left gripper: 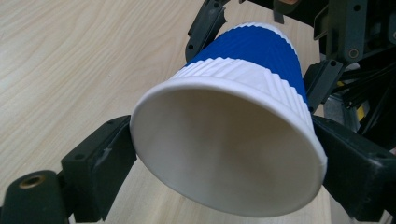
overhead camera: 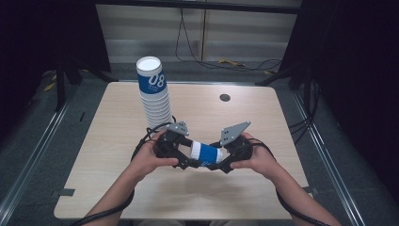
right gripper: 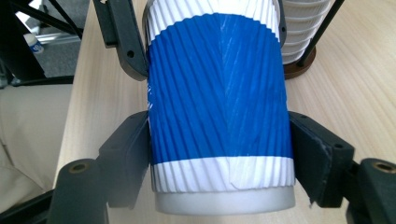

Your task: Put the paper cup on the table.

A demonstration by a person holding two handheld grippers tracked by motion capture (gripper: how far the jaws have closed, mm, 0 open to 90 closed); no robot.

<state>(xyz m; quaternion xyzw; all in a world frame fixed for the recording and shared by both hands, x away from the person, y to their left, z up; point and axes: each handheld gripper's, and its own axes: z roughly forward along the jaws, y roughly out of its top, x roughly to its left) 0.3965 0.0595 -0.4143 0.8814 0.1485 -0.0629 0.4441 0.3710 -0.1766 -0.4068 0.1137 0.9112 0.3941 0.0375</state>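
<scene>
Near the front middle of the wooden table, a blue-and-white ribbed paper cup lies on its side in the air between the two grippers, its open mouth toward the left and its base toward the right. At the mouth end, the left gripper has one black jaw on each side of the white rim band; in the left gripper view the cup sits between the jaws with its white inside facing the camera, the pads touching the rim on both sides, so the jaws stand fairly wide and grip the cup's widest part. At the base end, the right gripper clamps the cup's narrow lower part; in the right gripper view the cup runs away from the camera, base nearest, with both pads pressed against the blue sleeve just above the white bottom band. Farther back and a little to the left on the table stands a tall, leaning stack of paper cups, well apart from the held cup. A small dark round grommet sits in the tabletop toward the far side.
</scene>
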